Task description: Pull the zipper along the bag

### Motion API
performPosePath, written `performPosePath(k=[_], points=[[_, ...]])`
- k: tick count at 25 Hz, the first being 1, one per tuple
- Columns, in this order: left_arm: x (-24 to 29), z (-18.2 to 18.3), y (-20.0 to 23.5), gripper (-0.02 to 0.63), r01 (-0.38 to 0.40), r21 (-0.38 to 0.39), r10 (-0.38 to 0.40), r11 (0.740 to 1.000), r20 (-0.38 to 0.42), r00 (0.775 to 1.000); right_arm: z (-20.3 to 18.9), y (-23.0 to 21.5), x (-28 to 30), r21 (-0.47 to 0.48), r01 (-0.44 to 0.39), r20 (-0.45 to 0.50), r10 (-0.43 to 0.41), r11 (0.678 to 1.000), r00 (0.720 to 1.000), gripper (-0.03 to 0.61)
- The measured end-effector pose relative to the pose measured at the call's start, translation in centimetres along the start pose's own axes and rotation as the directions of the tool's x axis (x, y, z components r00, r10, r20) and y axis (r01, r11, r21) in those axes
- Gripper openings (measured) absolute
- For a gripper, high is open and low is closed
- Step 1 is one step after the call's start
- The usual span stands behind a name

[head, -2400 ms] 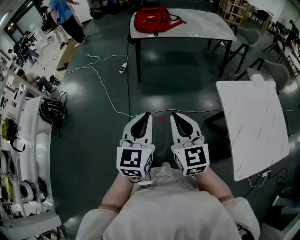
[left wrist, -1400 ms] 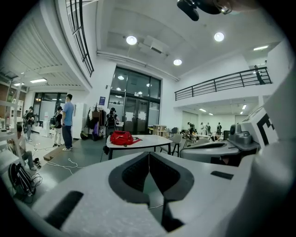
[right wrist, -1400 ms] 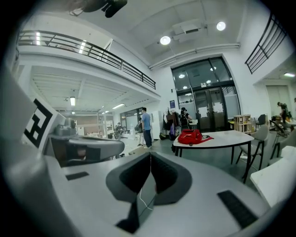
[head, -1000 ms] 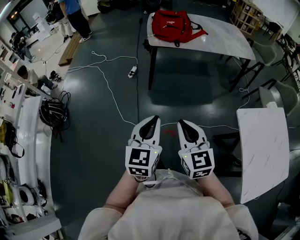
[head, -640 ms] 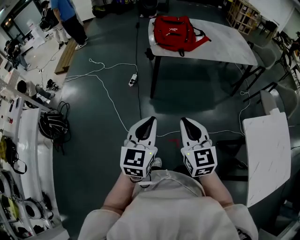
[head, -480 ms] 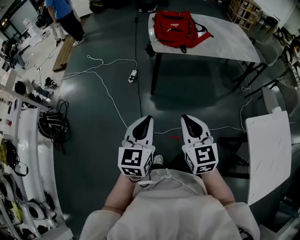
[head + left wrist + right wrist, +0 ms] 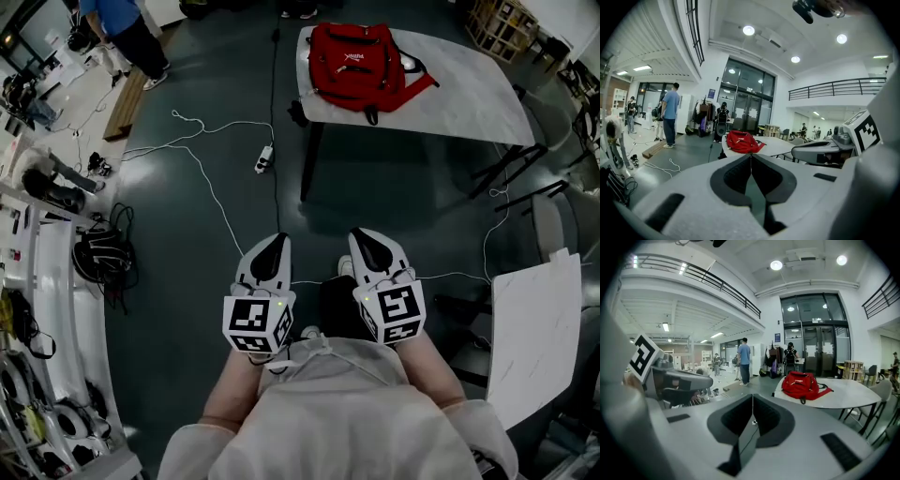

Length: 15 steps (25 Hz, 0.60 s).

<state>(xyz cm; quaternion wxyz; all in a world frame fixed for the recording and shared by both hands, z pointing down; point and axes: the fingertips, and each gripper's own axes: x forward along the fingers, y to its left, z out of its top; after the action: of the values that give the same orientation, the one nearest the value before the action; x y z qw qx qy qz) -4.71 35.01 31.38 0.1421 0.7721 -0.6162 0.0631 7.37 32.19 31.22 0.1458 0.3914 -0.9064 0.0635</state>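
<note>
A red backpack (image 7: 361, 54) lies on a white marble table (image 7: 469, 94) at the far side of the room; it also shows in the left gripper view as the backpack (image 7: 742, 141) and in the right gripper view as the backpack (image 7: 802, 384). My left gripper (image 7: 273, 247) and right gripper (image 7: 367, 240) are held side by side close to my body, well short of the table. Both are shut with nothing between the jaws, as the left gripper (image 7: 751, 157) and right gripper (image 7: 753, 399) show in their own views.
A white cable with a power strip (image 7: 262, 158) trails across the dark floor. A second marble table (image 7: 530, 328) stands at the right. Cluttered shelves (image 7: 37, 309) line the left. A person in blue (image 7: 117, 28) stands at the far left, and chairs (image 7: 553, 112) sit at the right.
The view has advanced toward the table with the backpack, which now sits nearer and more central. Both grippers stay shut and side by side.
</note>
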Motion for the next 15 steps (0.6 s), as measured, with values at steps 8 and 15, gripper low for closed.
performPosePath(k=[8,15], points=[[12.7,4.4,0.7,0.02,-0.078,0.029,0.079,0.996,-0.004,0.997,3.9,-10.5,7.9,0.013,-0.109,0.058,0.108,0.994,0.992,0.028],[22.3,6.6,0.0,0.02,-0.118,0.061,0.119,0.991,-0.007,0.993,6.2,-19.1,12.3,0.079,-0.181,0.103,0.172,0.98,0.98,0.028]])
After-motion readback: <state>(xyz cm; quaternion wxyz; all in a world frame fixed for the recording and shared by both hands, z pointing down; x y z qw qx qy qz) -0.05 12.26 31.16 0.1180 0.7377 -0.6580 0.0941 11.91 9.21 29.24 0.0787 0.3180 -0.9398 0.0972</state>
